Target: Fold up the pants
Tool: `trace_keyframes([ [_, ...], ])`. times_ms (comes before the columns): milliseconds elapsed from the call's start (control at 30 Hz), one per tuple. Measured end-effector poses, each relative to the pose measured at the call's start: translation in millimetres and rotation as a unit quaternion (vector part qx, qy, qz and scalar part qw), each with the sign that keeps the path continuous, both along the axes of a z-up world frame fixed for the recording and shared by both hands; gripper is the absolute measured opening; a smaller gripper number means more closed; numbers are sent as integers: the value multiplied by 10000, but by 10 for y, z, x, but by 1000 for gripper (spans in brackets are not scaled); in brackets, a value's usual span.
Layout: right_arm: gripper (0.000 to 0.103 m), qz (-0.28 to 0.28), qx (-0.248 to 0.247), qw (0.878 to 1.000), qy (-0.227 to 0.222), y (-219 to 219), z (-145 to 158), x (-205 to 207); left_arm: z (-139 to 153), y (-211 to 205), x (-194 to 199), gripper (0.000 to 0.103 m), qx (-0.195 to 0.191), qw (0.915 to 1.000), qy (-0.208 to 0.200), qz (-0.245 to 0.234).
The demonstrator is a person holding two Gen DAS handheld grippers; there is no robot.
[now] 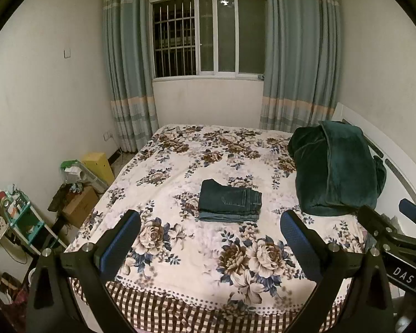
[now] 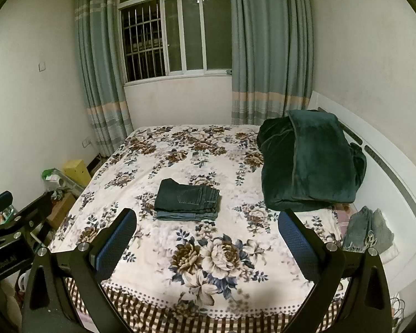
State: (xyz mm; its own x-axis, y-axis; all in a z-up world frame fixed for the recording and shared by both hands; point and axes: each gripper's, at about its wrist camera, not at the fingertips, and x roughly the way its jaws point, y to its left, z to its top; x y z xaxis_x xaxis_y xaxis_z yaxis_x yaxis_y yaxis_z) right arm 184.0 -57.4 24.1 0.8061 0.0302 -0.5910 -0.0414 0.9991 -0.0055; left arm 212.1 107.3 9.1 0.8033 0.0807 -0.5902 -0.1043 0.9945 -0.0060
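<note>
Dark blue jeans (image 1: 229,202) lie folded into a compact stack in the middle of the floral bedspread (image 1: 180,172); they also show in the right wrist view (image 2: 187,199). My left gripper (image 1: 210,230) is open and empty, held back above the bed's near part, well short of the jeans. My right gripper (image 2: 207,229) is open and empty, likewise short of the jeans. The right gripper also shows at the right edge of the left wrist view (image 1: 388,219), and the left gripper at the left edge of the right wrist view (image 2: 11,213).
A folded dark green blanket (image 2: 310,163) sits at the bed's right side by the white headboard (image 2: 388,166). A small grey denim piece (image 2: 368,229) lies near it. Boxes (image 1: 80,205) and a small shelf (image 1: 22,213) crowd the floor left of the bed.
</note>
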Motion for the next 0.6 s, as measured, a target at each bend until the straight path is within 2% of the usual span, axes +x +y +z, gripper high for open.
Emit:
trace_keyframes([
  [433,103,-8,3,10000,2,-8,-1,14,-9,-8,-15,103,-17,10000,1,5],
  [600,103,-12,-1,10000,-5,-2,-5,9,78,21,-4,103,-11,10000,-74,40],
])
